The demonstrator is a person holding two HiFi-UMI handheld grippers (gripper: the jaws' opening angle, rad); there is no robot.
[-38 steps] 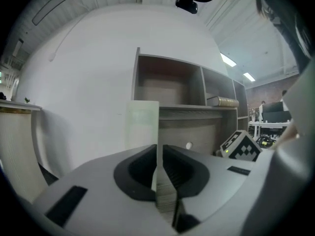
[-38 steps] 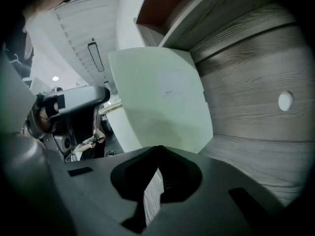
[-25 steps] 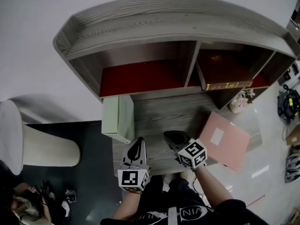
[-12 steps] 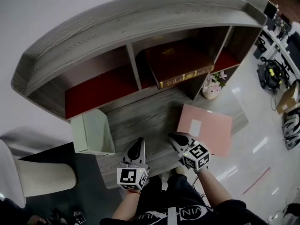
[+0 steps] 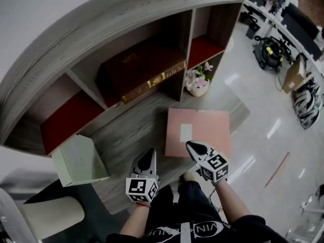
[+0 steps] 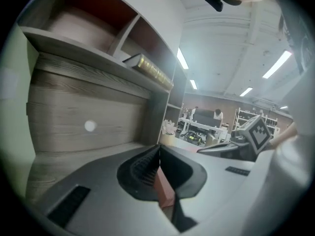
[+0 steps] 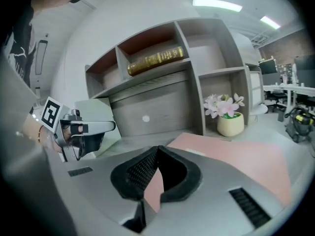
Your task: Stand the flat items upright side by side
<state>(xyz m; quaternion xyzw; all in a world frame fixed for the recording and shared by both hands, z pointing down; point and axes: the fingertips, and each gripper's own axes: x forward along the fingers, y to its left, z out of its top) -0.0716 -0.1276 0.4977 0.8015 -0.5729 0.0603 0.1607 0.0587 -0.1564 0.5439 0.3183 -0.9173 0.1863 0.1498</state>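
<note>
Starting at the left hand-held gripper (image 6: 158,154), the jaws are seen pressed together with nothing between them. The right hand-held gripper (image 7: 157,156) is likewise closed and empty. It is held over the near edge of the pink flat item (image 5: 202,125), though contact cannot be made out.

The pink item lies flat at the right end of the desk (image 5: 136,130), and its near corner appears to overhang the near edge. With the jaws closed no grip can be taken, so unless they are opened first the item would only be pushed. A shove could send it off the near edge, or drive it into the flower pot (image 5: 197,87) at the far right corner, which could be tipped.

The pale green flat item (image 5: 78,160) lies at the left edge, well apart from the pink one. It also seems to overhang, so it could be dropped by a nudge.

A dark gilt-edged book (image 5: 136,67) lies flat in the middle shelf compartment. Once stood up, a thin item could be expected to topple unless it is leaned against a neighbour or a divider.
</note>
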